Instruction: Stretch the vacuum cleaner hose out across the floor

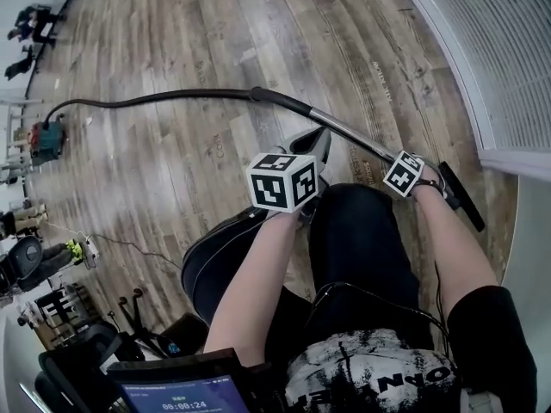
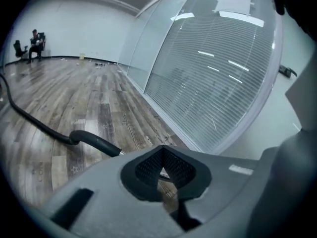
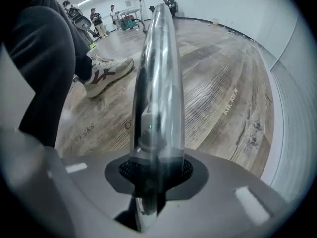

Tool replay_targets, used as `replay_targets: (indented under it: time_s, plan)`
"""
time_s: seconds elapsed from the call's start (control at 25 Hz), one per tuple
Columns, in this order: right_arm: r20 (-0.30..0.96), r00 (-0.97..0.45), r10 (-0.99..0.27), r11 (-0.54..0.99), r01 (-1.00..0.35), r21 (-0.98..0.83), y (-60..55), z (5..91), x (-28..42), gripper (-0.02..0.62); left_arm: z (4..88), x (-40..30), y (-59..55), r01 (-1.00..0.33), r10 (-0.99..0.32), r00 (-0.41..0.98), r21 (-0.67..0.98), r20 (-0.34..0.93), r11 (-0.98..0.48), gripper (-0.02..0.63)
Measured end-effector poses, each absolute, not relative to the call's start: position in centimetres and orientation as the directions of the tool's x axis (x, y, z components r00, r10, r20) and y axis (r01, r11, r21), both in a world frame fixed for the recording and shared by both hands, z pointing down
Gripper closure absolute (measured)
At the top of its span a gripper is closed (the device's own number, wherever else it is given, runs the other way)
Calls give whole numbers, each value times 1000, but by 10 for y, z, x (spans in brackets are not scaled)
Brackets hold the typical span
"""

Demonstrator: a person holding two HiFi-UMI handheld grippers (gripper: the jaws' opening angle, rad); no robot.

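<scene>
A black vacuum hose [image 1: 155,98] runs over the wooden floor from the vacuum cleaner [image 1: 47,138] at the left to a curved handle [image 1: 258,94]. From there a metal wand [image 1: 344,132] slants down to the floor head [image 1: 461,198]. My right gripper [image 1: 406,175] is shut on the low end of that wand. In the right gripper view the wand [image 3: 161,73] rises straight out of the closed right gripper [image 3: 153,170]. My left gripper [image 1: 318,138] hovers just below the wand, shut and empty. In the left gripper view the left gripper [image 2: 161,175] holds nothing, and the hose [image 2: 34,123] lies beyond.
A glass wall with blinds [image 1: 491,50] curves along the right side. People and chairs [image 1: 30,20] are far off at the top left. More gear [image 1: 52,304] and a thin cable [image 1: 129,246] sit at the left. My shoe [image 3: 106,73] stands beside the wand.
</scene>
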State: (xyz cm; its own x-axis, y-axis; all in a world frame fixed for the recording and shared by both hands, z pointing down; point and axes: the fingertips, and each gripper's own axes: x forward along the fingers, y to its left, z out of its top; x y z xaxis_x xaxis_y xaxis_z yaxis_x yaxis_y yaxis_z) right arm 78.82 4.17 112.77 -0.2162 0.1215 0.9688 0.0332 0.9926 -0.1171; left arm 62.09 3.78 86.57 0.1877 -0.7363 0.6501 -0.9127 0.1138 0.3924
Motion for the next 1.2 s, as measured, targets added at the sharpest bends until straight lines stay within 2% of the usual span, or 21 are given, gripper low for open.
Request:
replay_targets:
  time_s: [0.2, 0.96, 1.0, 1.08, 1.16, 1.2]
  plan:
    - [979, -161, 122, 992, 58, -114, 56, 1152, 795, 495, 860, 622, 53, -944, -725, 173, 323, 666, 72, 606]
    - [979, -121, 166, 986, 25, -164, 68, 1185, 803, 500, 864, 606, 79, -920, -759, 146, 368, 635, 131, 606]
    - [978, -127, 165, 986, 7, -165, 68, 1185, 803, 494, 865, 603, 80, -919, -761, 144, 371, 633, 135, 606]
    - [978, -115, 176, 982, -44, -182, 70, 1183, 808, 401, 867, 601, 83, -915, -763, 143, 378, 630, 141, 606]
    - [978, -81, 191, 979, -53, -195, 73, 1176, 818, 340, 868, 600, 84, -911, -765, 146, 387, 627, 144, 606]
    - [977, -70, 202, 978, -40, -205, 76, 1173, 821, 336, 868, 601, 83, -909, -766, 148, 390, 626, 143, 606]
